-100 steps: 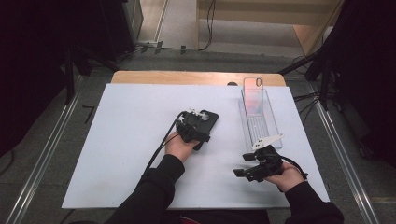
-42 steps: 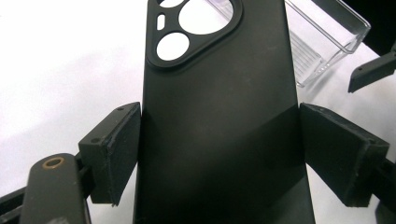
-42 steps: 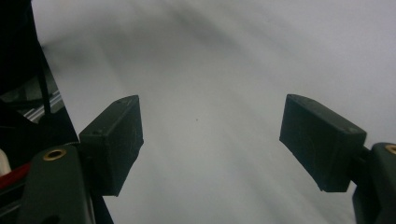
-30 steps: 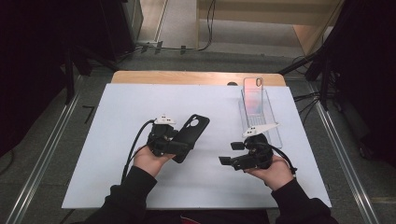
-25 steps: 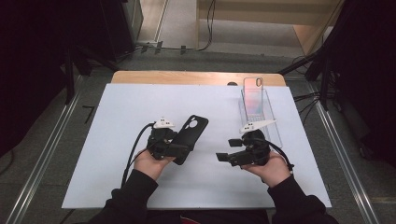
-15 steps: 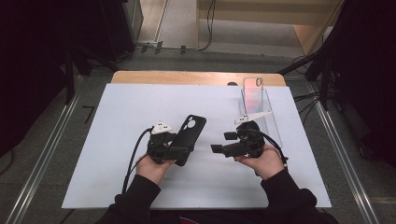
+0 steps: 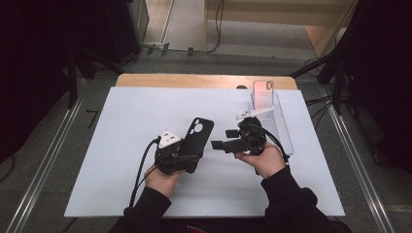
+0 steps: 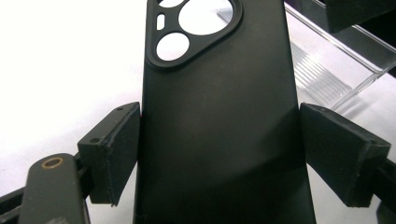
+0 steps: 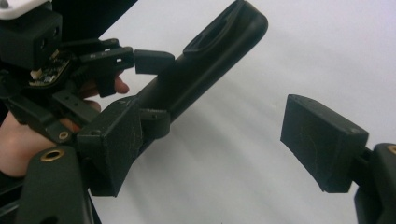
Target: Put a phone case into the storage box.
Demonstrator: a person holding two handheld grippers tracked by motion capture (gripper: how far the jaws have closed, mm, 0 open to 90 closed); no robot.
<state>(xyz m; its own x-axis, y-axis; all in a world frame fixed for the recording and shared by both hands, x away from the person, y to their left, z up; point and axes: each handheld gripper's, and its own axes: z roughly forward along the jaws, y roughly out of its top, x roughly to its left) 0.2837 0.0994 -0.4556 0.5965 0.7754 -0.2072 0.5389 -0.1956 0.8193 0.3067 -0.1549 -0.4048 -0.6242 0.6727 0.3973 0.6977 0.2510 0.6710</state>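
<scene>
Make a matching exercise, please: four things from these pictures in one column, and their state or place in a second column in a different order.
Things:
1. black phone case
2. right gripper
3. clear tray
4. pink phone

States or places:
A. jaws open, nothing between them
B. stands at the far end of the tray
C. clamped across its width by the left gripper
D. on the white mat, beside the person's right hand

Pairs: 1-C, 2-A, 3-D, 4-B

Black phone case (image 7: 198,138) held above the white bench (image 7: 121,121); clear plastic tray (image 7: 278,127) lies to its right, pink phone case (image 7: 264,93) standing at the tray's far end.
</scene>
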